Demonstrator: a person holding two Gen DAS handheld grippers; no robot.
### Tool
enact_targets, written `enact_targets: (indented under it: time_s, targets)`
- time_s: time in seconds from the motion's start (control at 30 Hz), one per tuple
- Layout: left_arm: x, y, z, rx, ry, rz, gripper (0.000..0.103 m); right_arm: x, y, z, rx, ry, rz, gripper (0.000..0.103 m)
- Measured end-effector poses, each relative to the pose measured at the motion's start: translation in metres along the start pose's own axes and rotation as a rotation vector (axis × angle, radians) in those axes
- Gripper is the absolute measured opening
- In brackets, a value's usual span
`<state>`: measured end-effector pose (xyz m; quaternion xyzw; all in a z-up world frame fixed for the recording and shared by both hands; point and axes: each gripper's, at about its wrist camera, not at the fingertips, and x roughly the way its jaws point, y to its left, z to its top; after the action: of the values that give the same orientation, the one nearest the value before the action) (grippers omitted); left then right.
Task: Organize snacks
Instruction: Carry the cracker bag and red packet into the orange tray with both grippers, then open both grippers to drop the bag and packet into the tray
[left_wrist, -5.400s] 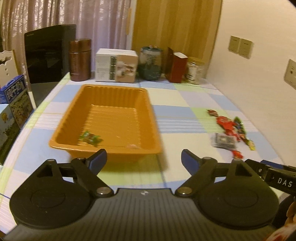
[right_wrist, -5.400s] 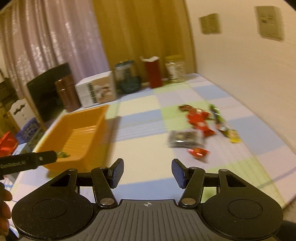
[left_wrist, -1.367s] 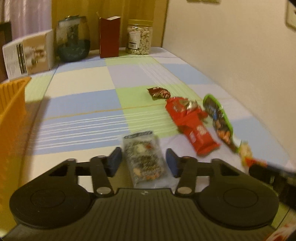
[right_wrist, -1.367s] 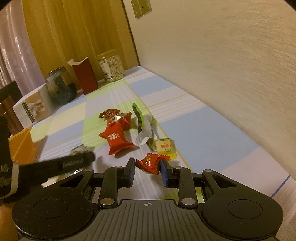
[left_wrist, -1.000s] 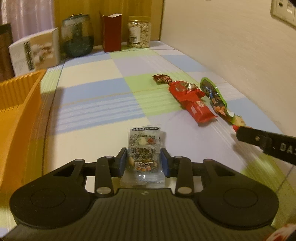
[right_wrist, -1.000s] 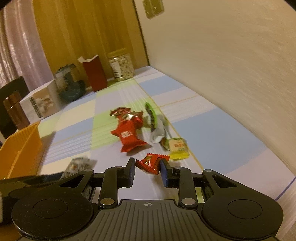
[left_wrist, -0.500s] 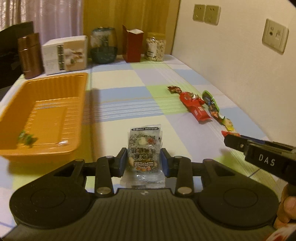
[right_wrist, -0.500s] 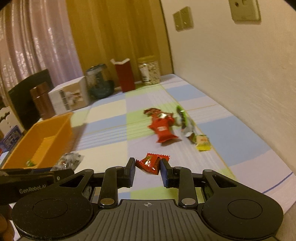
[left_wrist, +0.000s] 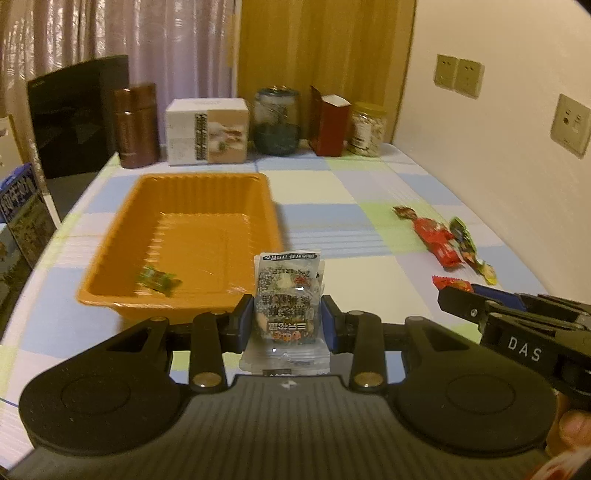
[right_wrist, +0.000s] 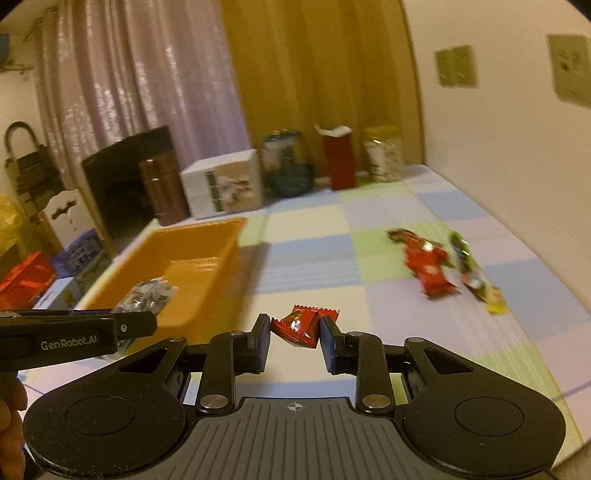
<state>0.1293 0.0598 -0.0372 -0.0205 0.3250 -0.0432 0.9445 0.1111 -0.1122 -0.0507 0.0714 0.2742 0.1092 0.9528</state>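
- The table (left_wrist: 332, 229), under a checked cloth of blue, green and cream, fills the middle of both views.
- The orange tray (left_wrist: 122, 236) sits left of centre in the left wrist view, with one small green-wrapped candy (left_wrist: 157, 278) lying in its near part.
- A row of containers stands along the table's far edge: a brown canister (left_wrist: 136, 125), a white box (left_wrist: 207, 131), a dark glass jar (left_wrist: 276, 122), a red carton (left_wrist: 328, 125) and a jar of nuts (left_wrist: 367, 129).
- The left gripper (left_wrist: 286, 323), bottom centre of its own view, is clamped on a clear snack packet (left_wrist: 286, 295), held upright just before the tray's near right corner.
- The right gripper (right_wrist: 294, 332) pinches a small red packet (right_wrist: 301, 325) above the cloth.
- Loose snacks (left_wrist: 443, 240) lie at the right, near the wall, led by a long red wrapper (right_wrist: 424, 262).
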Motion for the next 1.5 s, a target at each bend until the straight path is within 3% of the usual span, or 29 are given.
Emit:
enact_targets:
  time_s: [0.43,0.67,0.97,1.1,1.5]
  targets:
    - [0.015,0.069,0.026,-0.025,-0.001,0.063,0.034,0.056,0.069,0.034,-0.104,0.012,0.126,0.029]
    - [0.039,0.101,0.038,-0.062,0.012,0.051,0.034,0.090,0.089,0.045,-0.128,0.031,0.151,0.029]
    - [0.071,0.121,0.041,-0.055,0.037,0.043,0.035,0.126,0.097,0.043,-0.120,0.067,0.165,0.029]
    - [0.081,0.129,0.042,-0.067,0.036,0.049,0.040,0.138,0.095,0.040,-0.110,0.084,0.165,0.029]
    - [0.062,0.149,0.033,-0.100,0.013,0.110,0.042,0.152,0.096,0.034,-0.097,0.106,0.189,0.029]
